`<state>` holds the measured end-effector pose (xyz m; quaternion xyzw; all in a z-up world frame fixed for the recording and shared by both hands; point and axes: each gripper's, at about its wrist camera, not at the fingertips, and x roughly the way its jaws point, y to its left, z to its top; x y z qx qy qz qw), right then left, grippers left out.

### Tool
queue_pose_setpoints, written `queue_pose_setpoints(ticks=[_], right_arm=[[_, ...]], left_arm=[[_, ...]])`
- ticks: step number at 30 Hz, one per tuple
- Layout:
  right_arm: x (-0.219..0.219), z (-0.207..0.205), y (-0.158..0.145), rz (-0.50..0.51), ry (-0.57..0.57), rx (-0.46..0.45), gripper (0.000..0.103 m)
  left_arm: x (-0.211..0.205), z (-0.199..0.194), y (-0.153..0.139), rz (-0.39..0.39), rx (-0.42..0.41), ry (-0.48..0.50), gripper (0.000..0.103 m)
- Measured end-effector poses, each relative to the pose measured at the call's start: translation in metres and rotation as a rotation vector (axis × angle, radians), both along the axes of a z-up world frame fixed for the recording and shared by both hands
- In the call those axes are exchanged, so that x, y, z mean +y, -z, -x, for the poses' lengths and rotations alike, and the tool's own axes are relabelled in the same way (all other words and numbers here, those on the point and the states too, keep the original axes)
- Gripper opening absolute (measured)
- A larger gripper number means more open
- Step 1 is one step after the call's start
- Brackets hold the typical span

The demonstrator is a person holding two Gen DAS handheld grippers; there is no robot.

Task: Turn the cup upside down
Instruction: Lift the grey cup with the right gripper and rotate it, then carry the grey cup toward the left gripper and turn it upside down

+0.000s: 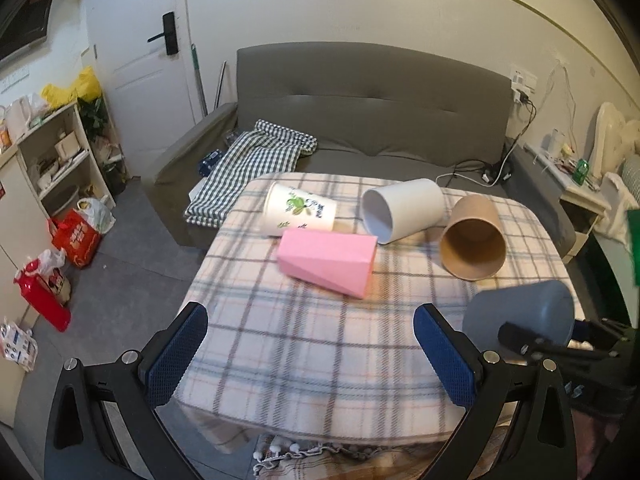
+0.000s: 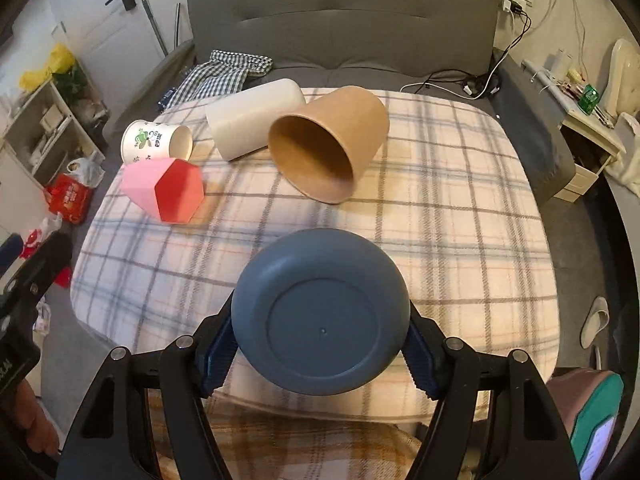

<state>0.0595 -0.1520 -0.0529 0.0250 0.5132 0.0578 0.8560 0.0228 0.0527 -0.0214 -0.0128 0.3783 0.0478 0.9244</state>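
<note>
Seen from the left wrist camera, the left claw [image 1: 310, 354] stands wide and empty over the near edge of the counter [image 1: 320, 360], a small table draped in a plaid cloth in front of a grey sofa [image 1: 372, 92]. Four cups lie on their sides across the far half: a printed paper cup [image 1: 300, 210], a pink faceted cup [image 1: 326, 262], a white cup [image 1: 404, 210] and a brown paper cup [image 1: 474, 238], the last two with their mouths turned toward the camera. At the right edge of this view the blue cup [image 1: 520, 312] is clamped in the right claw, tilted, with its closed base up and to the right. From the right wrist camera, the right claw [image 2: 320, 340] holds the blue cup [image 2: 320, 318] by its sides between the blue pads [image 2: 218, 350], the round base filling the foreground and facing the lens, so the cup's long axis runs straight ahead along the fingers and its mouth points away toward the far cups. The cup appears to hang above the cloth near the counter's front edge, though contact cannot be judged. The right hand is plainly the working one; the turn that remains looks to be tipping the mouth down onto the bare plaid patch ahead, short of the brown paper cup [image 2: 330, 142].
</note>
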Motion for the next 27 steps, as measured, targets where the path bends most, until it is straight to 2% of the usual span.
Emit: queue_pose_setpoints(ticks=[5,8,12,20,27], right_arm=[[0.009,0.002,-0.015,-0.052,-0.019,-0.108,0.071],[0.012,0.003,-0.005,-0.042,-0.038,-0.136,0.071],[0.008,0.018,0.013,-0.019,-0.074,-0.11,0.071],[0.008,0.036,0.043,0.007,-0.088,0.025,0.071],[0.022,0.031,0.052,-0.008,-0.117,0.009,0.071]], left_arm=[[0.003,0.002,0.006,0.002,0.013,-0.006,0.103],[0.004,0.004,0.007,0.002,0.012,-0.005,0.103],[0.003,0.005,0.008,0.008,0.012,-0.004,0.103],[-0.001,0.008,0.011,-0.001,0.019,-0.002,0.103],[0.002,0.013,0.011,-0.021,0.03,-0.032,0.103]])
